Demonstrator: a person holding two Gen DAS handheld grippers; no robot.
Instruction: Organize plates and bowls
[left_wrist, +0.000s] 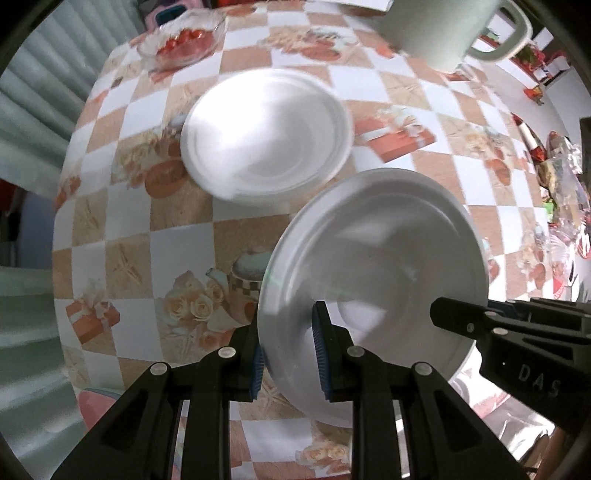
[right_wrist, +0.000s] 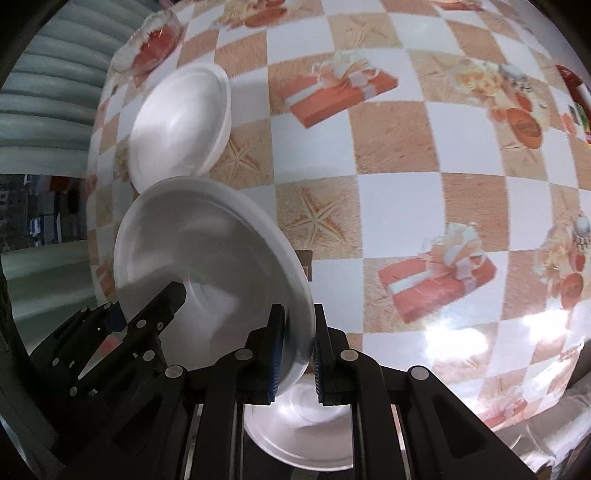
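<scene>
Mid-task: left gripper (left_wrist: 288, 354) and right gripper (right_wrist: 298, 358) both pinching one plate (left_wrist: 373, 273) aloft; bowl (left_wrist: 266, 133) at 11 o'clock awaits stacking.

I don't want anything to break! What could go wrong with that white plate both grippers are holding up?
1. The round white plate is pinched only at opposite rims by the left gripper and right gripper, so it might slip.
2. It hangs tilted near the white bowl on the checkered tablecloth and could bump it.
</scene>
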